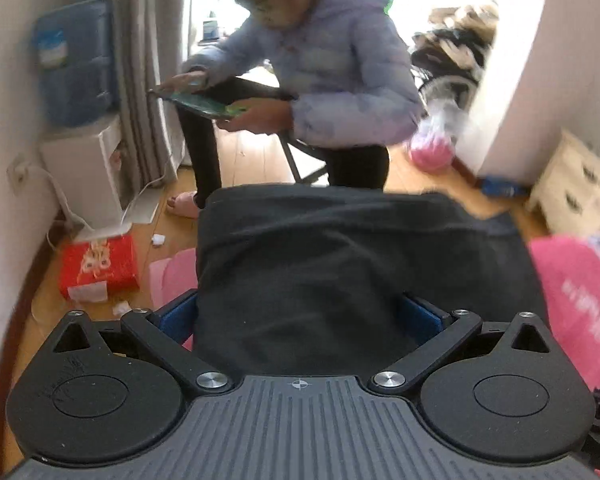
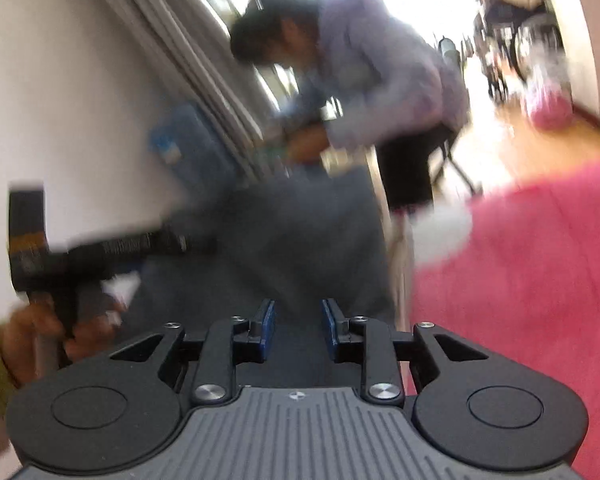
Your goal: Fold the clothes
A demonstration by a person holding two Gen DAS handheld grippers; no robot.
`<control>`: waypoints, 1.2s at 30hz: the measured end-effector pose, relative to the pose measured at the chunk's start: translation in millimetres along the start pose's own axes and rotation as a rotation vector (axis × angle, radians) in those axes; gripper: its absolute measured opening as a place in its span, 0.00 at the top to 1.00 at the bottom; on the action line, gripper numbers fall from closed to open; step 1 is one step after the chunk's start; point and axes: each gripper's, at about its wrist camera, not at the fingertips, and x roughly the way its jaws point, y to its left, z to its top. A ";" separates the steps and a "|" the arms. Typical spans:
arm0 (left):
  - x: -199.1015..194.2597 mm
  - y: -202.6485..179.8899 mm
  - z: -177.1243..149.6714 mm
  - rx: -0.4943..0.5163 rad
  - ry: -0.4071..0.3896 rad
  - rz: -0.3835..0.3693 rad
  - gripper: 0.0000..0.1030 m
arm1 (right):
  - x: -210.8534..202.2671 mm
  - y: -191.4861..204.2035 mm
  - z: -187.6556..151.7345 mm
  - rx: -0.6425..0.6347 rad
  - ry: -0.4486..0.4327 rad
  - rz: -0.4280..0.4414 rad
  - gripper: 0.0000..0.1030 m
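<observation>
A dark, nearly black garment lies folded in a thick bundle on a pink cover. My left gripper stands wide open, and the bundle fills the space between its blue pads. In the right wrist view the same garment looks blurred and blue-grey. My right gripper has its jaws drawn close together, with a fold of the cloth running between the blue pads. A hand holds the left gripper's handle at the left; that gripper's tips are lost in blur.
A person in a pale puffer jacket sits on a chair just beyond the cloth, holding a green item. A water dispenser, a red box and paper scraps are on the wooden floor at left. A cream drawer unit stands at right.
</observation>
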 end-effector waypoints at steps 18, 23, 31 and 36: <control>-48.1 -4.4 23.6 0.054 -0.163 -0.023 0.00 | 55.4 0.5 49.2 -0.046 -0.062 -0.040 0.72; -20.6 -23.7 28.8 0.099 -0.075 -0.114 0.00 | 70.9 -11.5 41.1 0.017 0.004 -0.123 0.75; -0.2 -6.8 35.1 -0.025 -0.048 -0.020 0.00 | 36.5 -8.8 34.7 -0.052 -0.037 -0.076 0.72; -32.5 -6.4 29.6 -0.048 -0.071 -0.058 0.00 | 60.2 -11.5 35.0 -0.057 0.033 -0.024 0.72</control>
